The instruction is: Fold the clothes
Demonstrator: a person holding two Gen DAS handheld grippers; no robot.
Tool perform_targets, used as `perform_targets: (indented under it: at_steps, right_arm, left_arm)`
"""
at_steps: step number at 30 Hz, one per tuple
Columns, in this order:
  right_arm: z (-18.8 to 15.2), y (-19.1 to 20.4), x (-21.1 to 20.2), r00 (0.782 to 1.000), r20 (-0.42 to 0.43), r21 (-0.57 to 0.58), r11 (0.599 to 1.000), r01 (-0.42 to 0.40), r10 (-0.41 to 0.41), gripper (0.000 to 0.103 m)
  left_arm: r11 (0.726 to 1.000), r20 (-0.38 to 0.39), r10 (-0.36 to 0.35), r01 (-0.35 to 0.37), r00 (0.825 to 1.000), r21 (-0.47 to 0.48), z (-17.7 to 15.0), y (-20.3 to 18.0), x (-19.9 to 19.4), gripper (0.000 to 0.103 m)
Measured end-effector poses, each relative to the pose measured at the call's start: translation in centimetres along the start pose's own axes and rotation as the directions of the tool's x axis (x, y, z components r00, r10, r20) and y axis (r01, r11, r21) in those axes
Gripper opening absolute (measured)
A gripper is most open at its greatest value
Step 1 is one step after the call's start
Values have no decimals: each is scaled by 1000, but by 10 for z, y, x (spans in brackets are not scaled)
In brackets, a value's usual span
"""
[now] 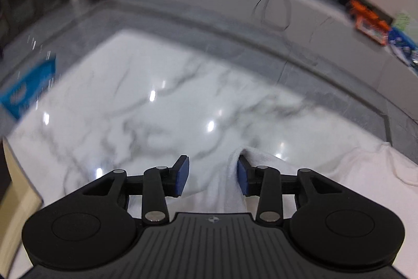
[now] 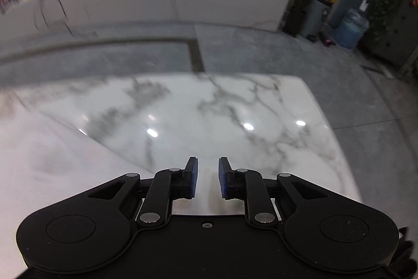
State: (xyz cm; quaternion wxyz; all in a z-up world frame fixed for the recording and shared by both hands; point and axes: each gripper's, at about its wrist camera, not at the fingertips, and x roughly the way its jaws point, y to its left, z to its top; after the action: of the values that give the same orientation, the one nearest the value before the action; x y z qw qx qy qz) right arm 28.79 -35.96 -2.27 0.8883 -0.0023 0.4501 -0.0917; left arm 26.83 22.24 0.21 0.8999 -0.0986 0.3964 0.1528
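On the marble table [image 1: 146, 85], the left gripper [image 1: 213, 178] stands wide open, a ridge of the white cloth [image 1: 326, 166] draped over its right-hand pad — the cloth runs rightward from there. The right gripper [image 2: 208, 178] — jaws apart, holding nothing — has the cloth to its left.

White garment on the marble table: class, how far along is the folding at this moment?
Done: nothing clearly; the white garment lies rumpled on the marble table. In hand: the left claw is open, cloth bunched over its right finger but not clamped. The right claw is open over bare marble, holding nothing. Left: grasping, smoothing and every fold.
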Motion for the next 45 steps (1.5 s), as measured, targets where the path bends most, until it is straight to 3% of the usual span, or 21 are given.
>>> perform_targets:
  at_steps: [2, 3, 6, 11, 14, 18, 20, 22, 25, 31, 37, 42, 45]
  right_arm:
    - [1, 13, -6, 998, 15, -23, 997, -68, 69, 17]
    - [1, 19, -6, 996, 15, -35, 996, -88, 88, 17]
    - [0, 44, -5, 990, 12, -76, 987, -138, 140, 16]
    - [-1, 58, 7, 986, -23, -64, 984, -166, 165, 15]
    - [-5, 55, 17, 987, -58, -42, 987, -154, 151, 15]
    - [-11, 43, 23, 993, -68, -14, 995, -102, 100, 15]
    - [-11, 39, 23, 995, -74, -25, 997, -68, 66, 15]
    - [-13, 37, 22, 996, -79, -38, 998, -51, 48, 15]
    - [-18, 36, 19, 997, -77, -75, 997, -19, 13, 14]
    - [-19, 33, 18, 996, -88, -100, 995, -5, -3, 13]
    - [-23, 33, -23, 995, 5, -77, 992, -103, 103, 12]
    - [-46, 39, -61, 985, -6, -115, 978, -175, 175, 12]
    - [-72, 40, -87, 970, -25, -124, 962, -242, 241, 13]
  left_arm:
    - [1000, 45, 10, -11, 999, 14, 2, -10, -7, 49]
    - [999, 46, 50, -50, 998, -6, 4, -15, -8, 51]
    - [992, -71, 114, -117, 991, -46, 13, -13, 8, 44]
    - [978, -149, 208, -210, 967, 7, 16, 11, 26, 43]
    - [977, -167, 209, -214, 963, -12, 15, 25, 29, 43]
    - [966, -131, 250, -238, 959, 100, 13, 18, 25, 44]
    - [968, -179, 248, -249, 952, 20, 19, 28, 31, 48]
    - [968, -231, 196, -226, 953, -113, 22, 45, 34, 48]
    - [964, -255, 193, -232, 947, -131, 21, 56, 35, 48]
    - [985, -229, 91, -122, 969, -125, 25, 57, 15, 47]
    - [996, -215, 25, -43, 976, -78, 17, 47, -19, 48]
    - [998, -243, -58, 51, 968, -32, -14, 36, -57, 48]
    - [993, -249, -95, 109, 964, 44, -44, 28, -85, 48]
